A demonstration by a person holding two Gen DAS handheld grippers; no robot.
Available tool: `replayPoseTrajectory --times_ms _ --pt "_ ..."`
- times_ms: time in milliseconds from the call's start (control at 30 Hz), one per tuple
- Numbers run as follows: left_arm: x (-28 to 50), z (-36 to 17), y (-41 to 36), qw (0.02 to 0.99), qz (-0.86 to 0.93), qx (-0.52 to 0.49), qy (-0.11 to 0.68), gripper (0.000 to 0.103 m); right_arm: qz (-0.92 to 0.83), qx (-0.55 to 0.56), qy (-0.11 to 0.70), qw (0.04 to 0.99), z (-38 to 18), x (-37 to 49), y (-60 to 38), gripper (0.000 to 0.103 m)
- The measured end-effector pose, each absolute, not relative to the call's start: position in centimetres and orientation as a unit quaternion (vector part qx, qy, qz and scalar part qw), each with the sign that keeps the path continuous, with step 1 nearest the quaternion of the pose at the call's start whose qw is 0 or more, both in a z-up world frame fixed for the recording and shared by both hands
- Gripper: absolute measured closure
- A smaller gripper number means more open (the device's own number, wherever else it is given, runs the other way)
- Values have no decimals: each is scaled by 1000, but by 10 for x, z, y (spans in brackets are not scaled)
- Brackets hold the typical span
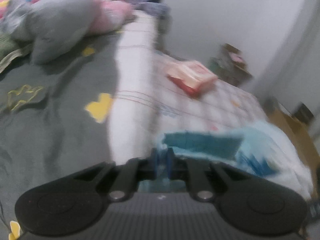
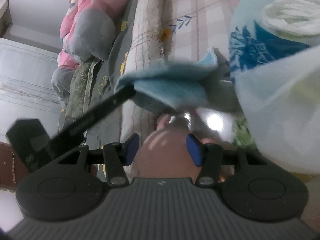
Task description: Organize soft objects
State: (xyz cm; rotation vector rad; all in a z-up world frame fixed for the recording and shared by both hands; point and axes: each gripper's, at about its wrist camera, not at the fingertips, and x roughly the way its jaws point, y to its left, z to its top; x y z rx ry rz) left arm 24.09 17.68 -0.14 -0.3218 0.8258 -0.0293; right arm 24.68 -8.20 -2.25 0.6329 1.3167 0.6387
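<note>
The light-blue terry cloth point(image 1: 202, 144), clenched in the left hand-held gripper point(image 1: 162, 165) beside the blue-printed plastic bag point(image 2: 260, 46), seemingly needed bagging, while the right hand-held gripper point(image 2: 163, 149) clasped a pink rounded object point(image 2: 166, 156).

towel point(image 1: 202, 144): fuzzy blue cloth | bedsheet point(image 1: 60, 120): matt grey fabric

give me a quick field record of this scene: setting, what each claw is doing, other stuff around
setting: bed with grey patterned sheet and white checked quilt
left claw: shut on the blue cloth
right claw: jaws apart around a pinkish rounded object; grip unclear
bag: white plastic bag with blue print at right
bedding: pink and grey duvet bunched at far end
other: red and white box on quilt
image: left view blurred
</note>
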Motion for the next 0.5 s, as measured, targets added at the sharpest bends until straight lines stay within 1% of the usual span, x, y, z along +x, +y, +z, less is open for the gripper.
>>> replayPoseTrajectory --times_ms 100,167,200,267,300,367,433,500 --pt "255 -8 176 892 0 -140 430 90 284 288 592 698 -25 251 -79 51" --pt "258 -12 173 885 1 -121 449 82 278 291 590 700 -28 257 -78 51" --pt "257 -12 172 885 0 -116 452 80 276 293 590 700 -29 260 -77 51" --pt "252 -11 170 886 -9 -112 451 62 274 299 588 700 -29 265 -76 51" --pt "249 -9 170 886 -14 -115 449 58 276 301 587 699 -29 266 -75 51" --pt "241 -4 170 889 -20 -114 443 47 279 300 586 699 -28 265 -75 51" --pt "231 4 170 895 -17 -102 434 45 282 298 586 699 -27 263 -75 50" --pt "220 11 170 900 -18 -93 426 44 285 296 585 699 -27 258 -78 50"
